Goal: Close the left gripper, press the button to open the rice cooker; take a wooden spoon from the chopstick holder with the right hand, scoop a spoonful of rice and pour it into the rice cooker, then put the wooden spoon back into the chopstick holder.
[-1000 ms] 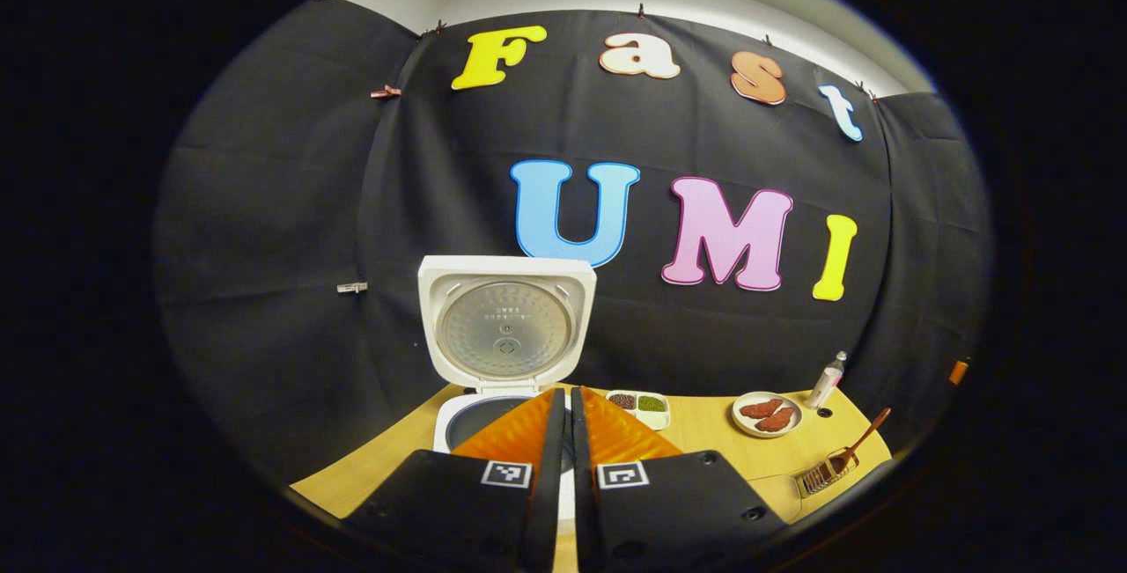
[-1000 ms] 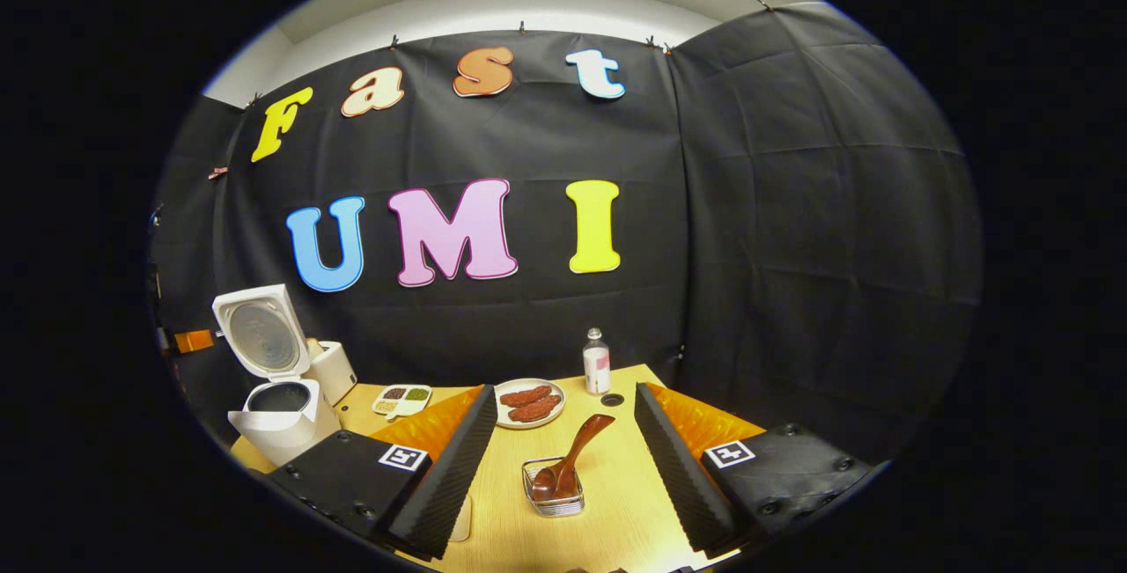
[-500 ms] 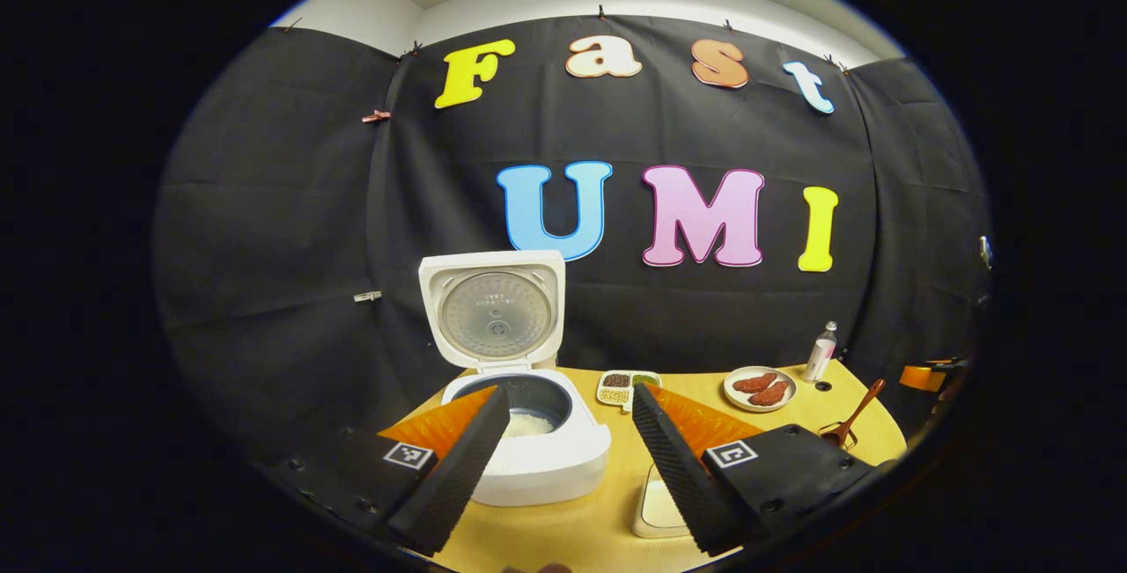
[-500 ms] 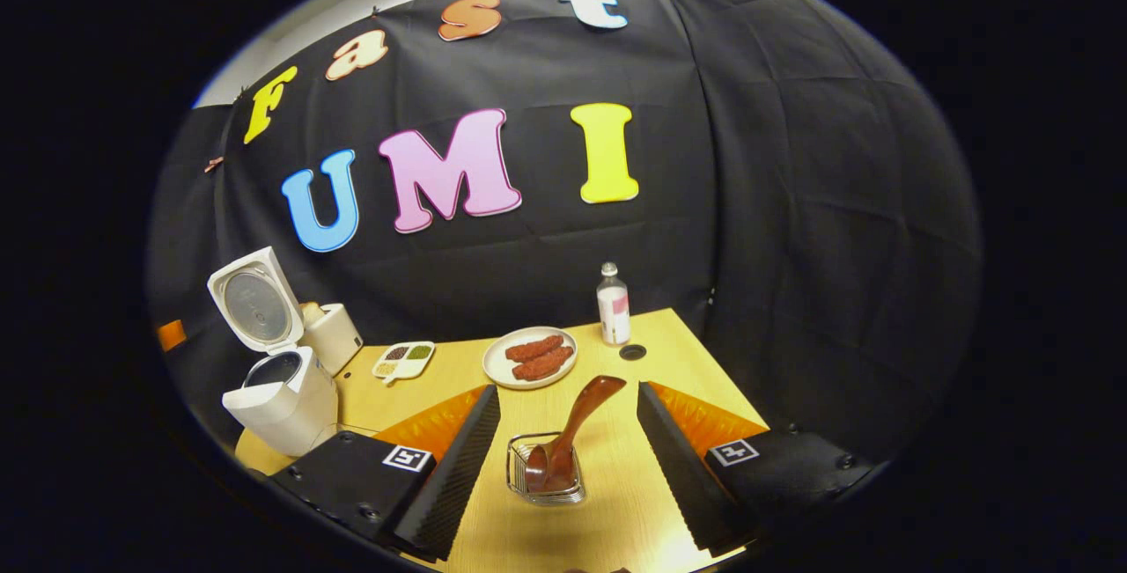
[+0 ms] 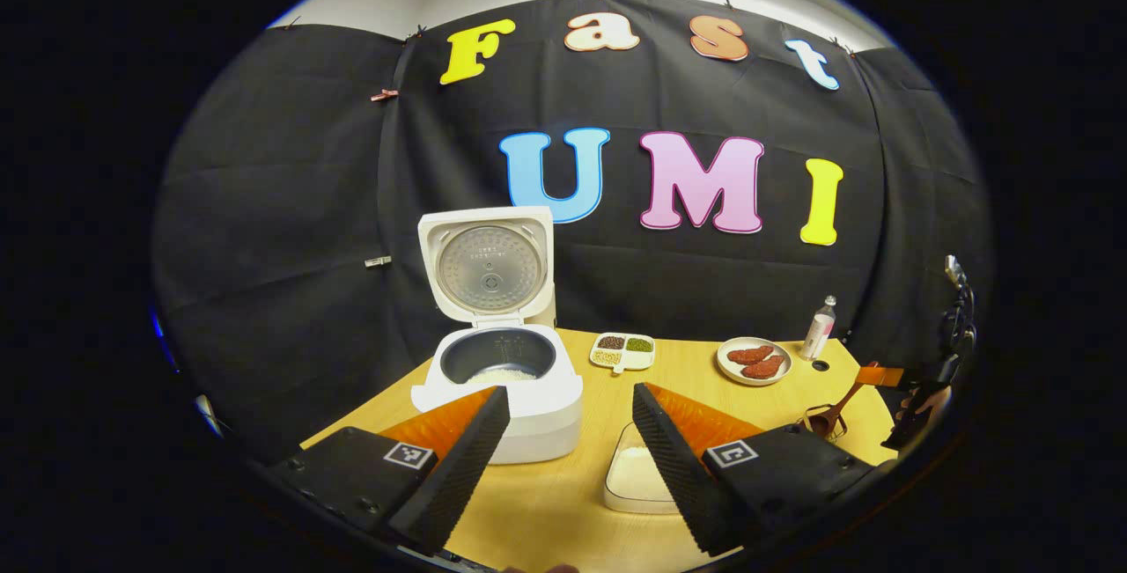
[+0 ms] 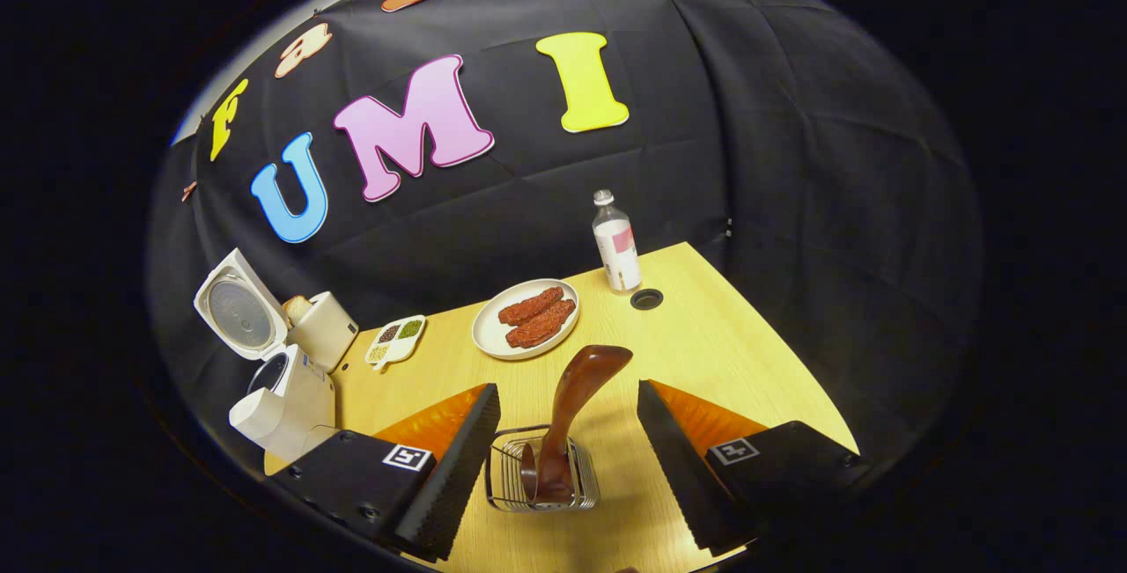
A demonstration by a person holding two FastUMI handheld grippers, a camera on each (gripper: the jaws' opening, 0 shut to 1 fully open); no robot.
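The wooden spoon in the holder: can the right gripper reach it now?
Probably yes. The right gripper is open just above the chopstick holder, and the wooden spoon handle leans up between the jaws with nothing in front of it.

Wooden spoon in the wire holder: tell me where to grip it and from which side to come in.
Grip the wooden spoon on its handle, above the chopstick holder, probably the mid-shaft below the broad end. The bowl sits down inside the wire basket, out of reach; the handle leans up and away, free. Come from above with the right gripper, open, one finger on each side, then lift out along the handle's lean.
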